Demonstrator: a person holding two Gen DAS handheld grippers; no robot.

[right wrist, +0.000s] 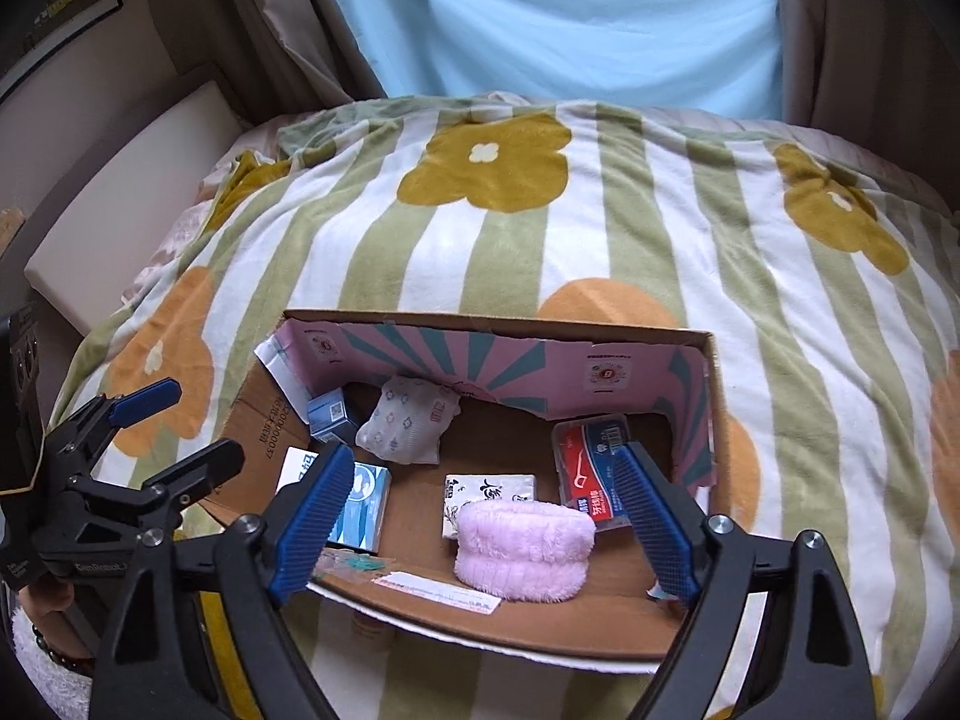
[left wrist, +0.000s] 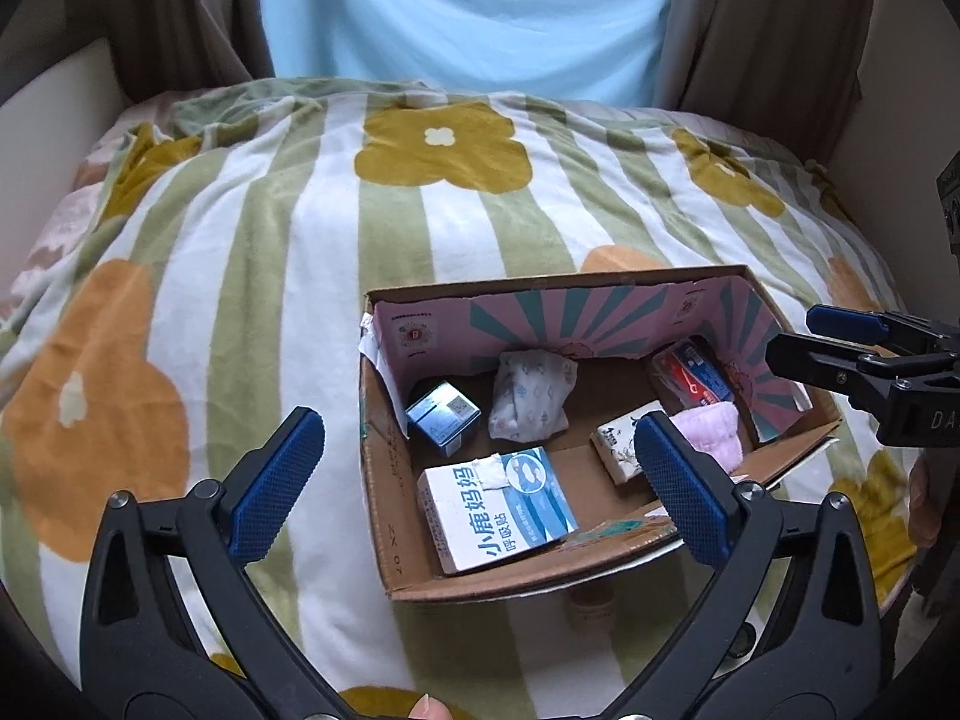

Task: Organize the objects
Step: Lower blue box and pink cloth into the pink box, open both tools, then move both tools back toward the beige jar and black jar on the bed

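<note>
An open cardboard box (left wrist: 408, 564) (right wrist: 480, 618) with a pink patterned inner wall lies on the blanket. Inside are a white and blue carton (left wrist: 501, 513) (right wrist: 360, 504), a small blue box (left wrist: 443, 417) (right wrist: 329, 414), a patterned soft pack (left wrist: 528, 396) (right wrist: 408, 420), a tissue pack (left wrist: 618, 444) (right wrist: 489, 489), a pink fluffy cloth (left wrist: 711, 432) (right wrist: 522, 546) and a red and blue floss pack (left wrist: 693, 378) (right wrist: 591, 468). My left gripper (left wrist: 480, 480) (right wrist: 180, 426) is open and empty above the box's near left corner. My right gripper (right wrist: 480, 528) (left wrist: 810, 333) is open and empty over the pink cloth.
The box sits on a striped flowered blanket (left wrist: 300, 228) (right wrist: 600, 228) over a bed. Curtains (left wrist: 180, 18) and a pale blue window sheer (left wrist: 468, 6) hang behind. A white ledge (right wrist: 120, 192) runs along the bed's left side.
</note>
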